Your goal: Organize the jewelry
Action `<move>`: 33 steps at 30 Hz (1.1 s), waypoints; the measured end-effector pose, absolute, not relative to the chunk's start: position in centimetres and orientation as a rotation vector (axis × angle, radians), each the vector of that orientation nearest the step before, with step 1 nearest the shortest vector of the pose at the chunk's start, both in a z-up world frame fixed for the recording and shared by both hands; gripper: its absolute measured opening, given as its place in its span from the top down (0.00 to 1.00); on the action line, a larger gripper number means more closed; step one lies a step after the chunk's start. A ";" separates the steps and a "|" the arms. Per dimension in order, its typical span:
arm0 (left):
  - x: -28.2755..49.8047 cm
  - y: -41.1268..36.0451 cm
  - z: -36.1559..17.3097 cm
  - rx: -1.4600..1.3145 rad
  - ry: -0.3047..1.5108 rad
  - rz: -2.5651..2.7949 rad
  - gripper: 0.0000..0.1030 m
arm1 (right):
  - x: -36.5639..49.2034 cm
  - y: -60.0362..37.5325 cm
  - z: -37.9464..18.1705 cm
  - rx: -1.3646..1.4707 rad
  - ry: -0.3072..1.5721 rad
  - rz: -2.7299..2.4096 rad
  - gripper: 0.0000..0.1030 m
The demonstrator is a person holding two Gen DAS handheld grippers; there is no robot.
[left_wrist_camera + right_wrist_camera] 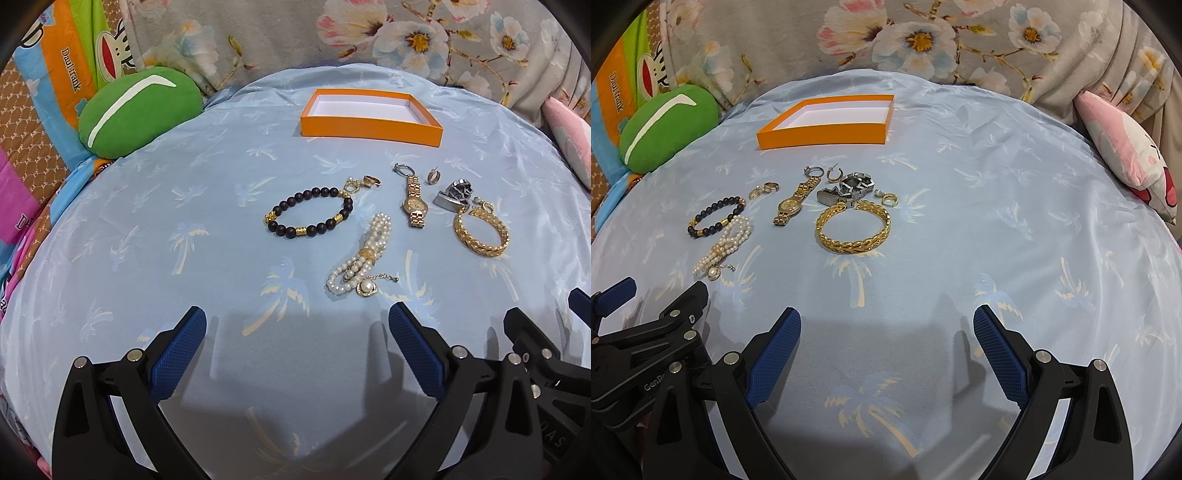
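An empty orange box (371, 130) (823, 133) with a white inside sits at the far side of the blue palm-print cloth. In front of it lie a dark bead bracelet (309, 213) (716, 217), a pearl bracelet (364, 258) (724, 247), a gold watch (414, 201) (792, 203), a gold leaf bangle (482, 232) (854, 230), a silver link bracelet (454, 194) (849, 188) and small earrings and rings. My left gripper (297, 319) is open, near the pearls. My right gripper (887, 319) is open, short of the bangle. Neither holds anything.
A green cushion (138, 109) (666, 127) lies at the far left, a pink cushion (1126, 151) at the far right. Floral fabric (369, 33) rises behind the box. The other gripper's tip shows at each view's edge (532, 332) (676, 310).
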State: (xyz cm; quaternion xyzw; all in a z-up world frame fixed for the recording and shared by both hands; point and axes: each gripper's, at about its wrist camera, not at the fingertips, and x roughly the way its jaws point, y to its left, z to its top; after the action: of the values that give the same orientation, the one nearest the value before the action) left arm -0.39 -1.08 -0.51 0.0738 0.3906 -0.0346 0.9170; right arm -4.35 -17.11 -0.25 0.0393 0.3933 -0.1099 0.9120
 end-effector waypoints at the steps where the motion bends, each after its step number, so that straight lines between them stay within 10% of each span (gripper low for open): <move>1: -0.4 -1.0 -0.5 0.152 0.804 -0.071 0.06 | -4.4 -17.1 -0.2 0.080 0.811 -0.227 0.10; 17: 0.0 3.9 -0.2 -0.031 0.838 -0.098 0.06 | -3.0 -17.2 -0.3 0.079 0.819 -0.169 0.11; 33: 0.5 3.0 -0.5 0.029 0.848 -0.134 0.06 | 2.9 -18.0 -0.7 0.112 0.860 -0.148 0.42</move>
State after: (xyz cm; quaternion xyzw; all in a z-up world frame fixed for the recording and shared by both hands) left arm 0.52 3.02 -0.48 0.0139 0.4112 -0.0651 0.9091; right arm 2.89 -17.97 -0.66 0.0544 0.4163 -0.0717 0.9048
